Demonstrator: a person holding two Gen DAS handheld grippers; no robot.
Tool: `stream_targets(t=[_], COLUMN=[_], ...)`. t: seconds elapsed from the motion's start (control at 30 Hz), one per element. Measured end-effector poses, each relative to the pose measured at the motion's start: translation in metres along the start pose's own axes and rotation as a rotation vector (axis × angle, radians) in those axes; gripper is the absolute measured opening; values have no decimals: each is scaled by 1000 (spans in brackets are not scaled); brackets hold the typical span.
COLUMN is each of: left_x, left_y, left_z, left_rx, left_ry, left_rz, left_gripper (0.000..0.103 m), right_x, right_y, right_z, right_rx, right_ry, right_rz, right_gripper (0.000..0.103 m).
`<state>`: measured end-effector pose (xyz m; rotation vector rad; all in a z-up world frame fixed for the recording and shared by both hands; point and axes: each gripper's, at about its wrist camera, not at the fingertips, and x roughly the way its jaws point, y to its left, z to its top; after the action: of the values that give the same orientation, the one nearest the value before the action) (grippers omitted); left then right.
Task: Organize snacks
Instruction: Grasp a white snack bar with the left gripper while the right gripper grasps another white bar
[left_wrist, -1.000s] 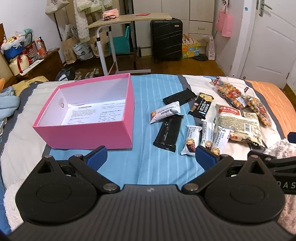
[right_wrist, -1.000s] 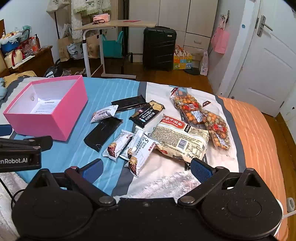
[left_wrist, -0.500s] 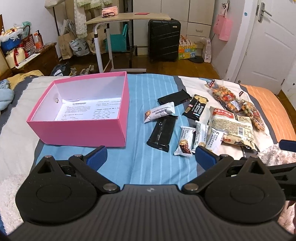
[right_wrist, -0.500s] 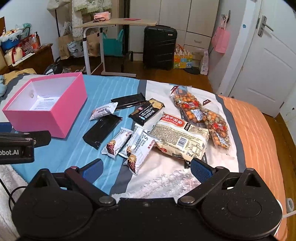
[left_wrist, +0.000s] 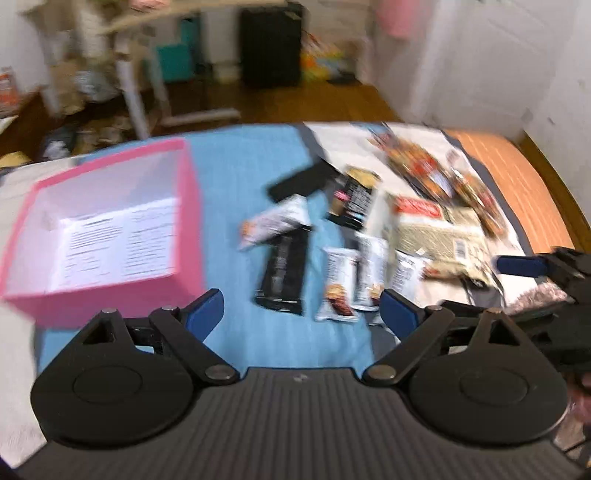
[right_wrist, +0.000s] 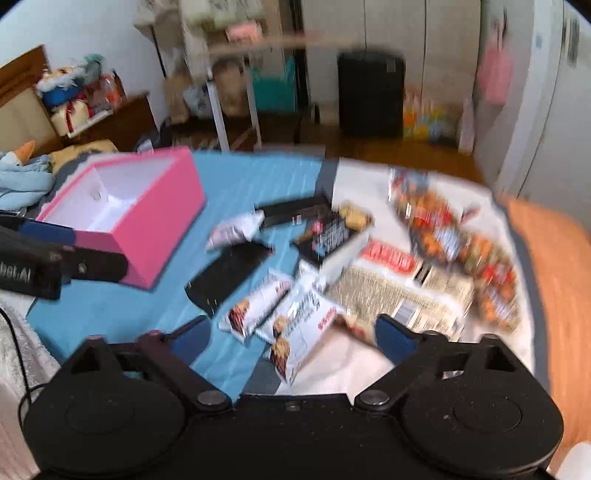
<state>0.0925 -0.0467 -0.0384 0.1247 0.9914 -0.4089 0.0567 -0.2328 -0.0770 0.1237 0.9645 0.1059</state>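
Pink box (left_wrist: 110, 295), open-topped with a printed sheet inside, sits on the bed (left_wrist: 229, 177) left of scattered snack packets (left_wrist: 338, 284). Left gripper (left_wrist: 301, 314) and right gripper (right_wrist: 291, 336) both hover above the packets, jaws wide but closing, nothing between them.

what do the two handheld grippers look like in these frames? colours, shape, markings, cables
Both match: the left gripper and right gripper have a matte black body, two round black discs, black linkage arms on silver pivot pins, and blue pads on the fingers. The left body is ribbed. Seen from the right wrist camera, the left unit carries white lettering, too blurred to read whole, with a thin black cable below it.
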Motion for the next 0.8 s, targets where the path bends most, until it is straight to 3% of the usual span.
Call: stream_targets(t=[0.13, 0.23, 0.27, 0.4, 0.43, 0.57, 0.7, 0.8], left_x=[37, 65, 73, 104, 110, 131, 153, 168], left_y=[-5, -4, -3, 8, 12, 18, 13, 7], left_z=[13, 15, 14, 8, 6, 4, 3, -1], left_rx=[43, 67, 74, 65, 48, 5, 17, 28], left_ry=[-1, 14, 16, 4, 14, 66, 101, 117], left_rz=[1, 2, -8, -32, -54, -183, -205, -214], left_gripper=[92, 88, 83, 80, 76, 61, 52, 40], right_x=[34, 53, 59, 87, 89, 91, 107, 114], right_y=[-23, -27, -25, -18, -17, -17, -24, -22], right_z=[9, 15, 17, 16, 14, 9, 5, 4], right_rx=[154, 213, 203, 205, 217, 272, 330, 317], right_ry=[142, 197, 211, 278, 274, 256, 297, 305], right_rz=[69, 76, 64, -15, -22, -57, -78, -70], right_gripper=[89, 88, 86, 77, 71, 66, 66, 56])
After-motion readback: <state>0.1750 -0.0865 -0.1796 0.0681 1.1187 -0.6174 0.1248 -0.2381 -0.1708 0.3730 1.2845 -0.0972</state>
